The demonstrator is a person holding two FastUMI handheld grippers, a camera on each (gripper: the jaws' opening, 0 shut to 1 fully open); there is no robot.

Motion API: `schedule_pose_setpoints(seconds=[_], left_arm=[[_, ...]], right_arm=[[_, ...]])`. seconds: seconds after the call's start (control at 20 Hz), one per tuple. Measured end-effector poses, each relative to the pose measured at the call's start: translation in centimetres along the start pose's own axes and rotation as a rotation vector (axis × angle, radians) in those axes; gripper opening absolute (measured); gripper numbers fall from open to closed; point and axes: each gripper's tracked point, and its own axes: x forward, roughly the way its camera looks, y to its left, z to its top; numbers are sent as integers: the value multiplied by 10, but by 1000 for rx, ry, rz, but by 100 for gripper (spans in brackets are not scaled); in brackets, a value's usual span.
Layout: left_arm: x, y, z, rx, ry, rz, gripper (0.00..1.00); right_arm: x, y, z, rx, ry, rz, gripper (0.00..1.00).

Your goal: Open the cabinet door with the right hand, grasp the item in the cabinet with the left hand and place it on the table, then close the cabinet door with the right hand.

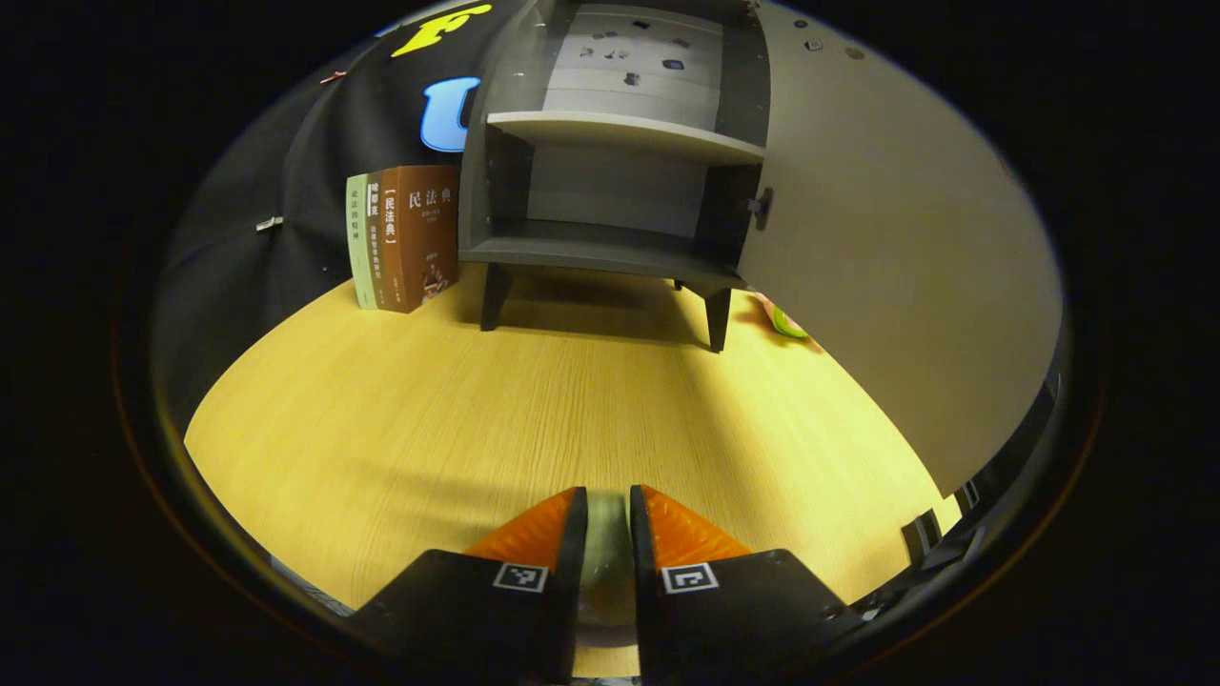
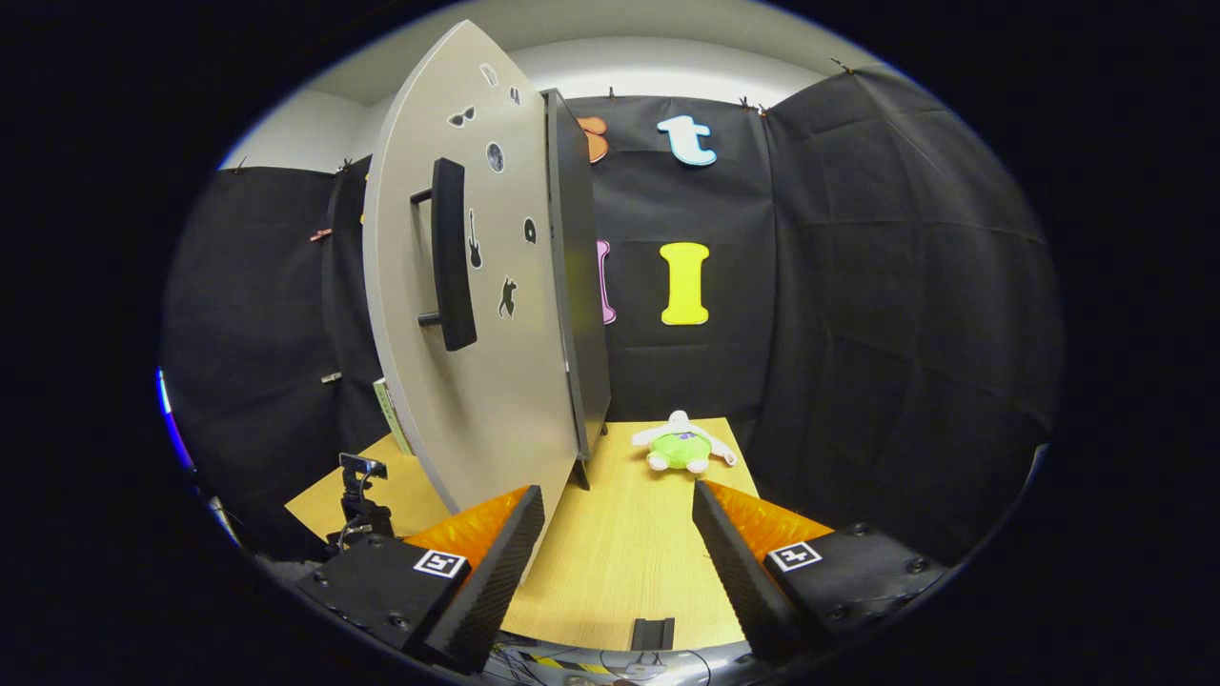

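Note:
The grey cabinet (image 1: 610,191) stands on short legs at the back of the wooden table (image 1: 429,419), and both shelves that I see are bare. Its door (image 1: 886,248) is swung wide open to the right. Low over the table, my left gripper (image 1: 607,534) is nearly closed on a small pale grey-green item (image 1: 607,557), mostly hidden between the fingers. In the right gripper view the door (image 2: 477,381) shows its outer face with a dark bar handle (image 2: 450,252). My right gripper (image 2: 620,534) is open, and the door's lower edge ends just in front of its left finger (image 2: 505,543).
Upright books (image 1: 405,238) lean against the wall left of the cabinet. A green and white plush toy (image 2: 680,446) lies on the table beside the cabinet, behind the door. A small black device on a stand (image 2: 360,495) sits at the table's near left edge.

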Motion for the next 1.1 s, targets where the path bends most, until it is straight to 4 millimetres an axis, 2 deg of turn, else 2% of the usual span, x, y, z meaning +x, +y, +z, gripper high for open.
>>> schedule_pose_setpoints(seconds=[0.05,0.1,0.2,0.35,0.5,0.6,0.75,0.8,0.85,0.95,1.0,1.1], left_arm=[[5,2,-1,-4,-3,-6,40],[3,2,0,-5,-3,-4,30],[1,7,2,0,-4,16,47],[-17,1,23,-7,-29,-30,49],[-50,0,75,14,-129,-63,50],[-79,4,121,67,-219,-59,50],[-136,1,202,157,-395,-68,50],[-156,0,224,188,-450,-65,51],[-176,-2,246,218,-501,-63,48],[-214,-8,277,252,-572,-66,57],[-231,-12,286,253,-593,-74,59],[-258,-15,300,229,-650,-84,73]], right_arm=[[1,0,0,0,3,5,99],[2,0,0,0,4,8,99],[3,3,2,4,3,16,99],[1,13,13,8,-18,49,99],[-2,30,35,14,-66,108,99],[-2,41,48,22,-98,144,99],[2,56,64,18,-133,186,99],[4,60,70,21,-145,201,99],[5,64,75,28,-155,217,99],[6,75,84,44,-173,254,99],[7,79,88,43,-178,268,99],[9,82,91,20,-186,285,99]])
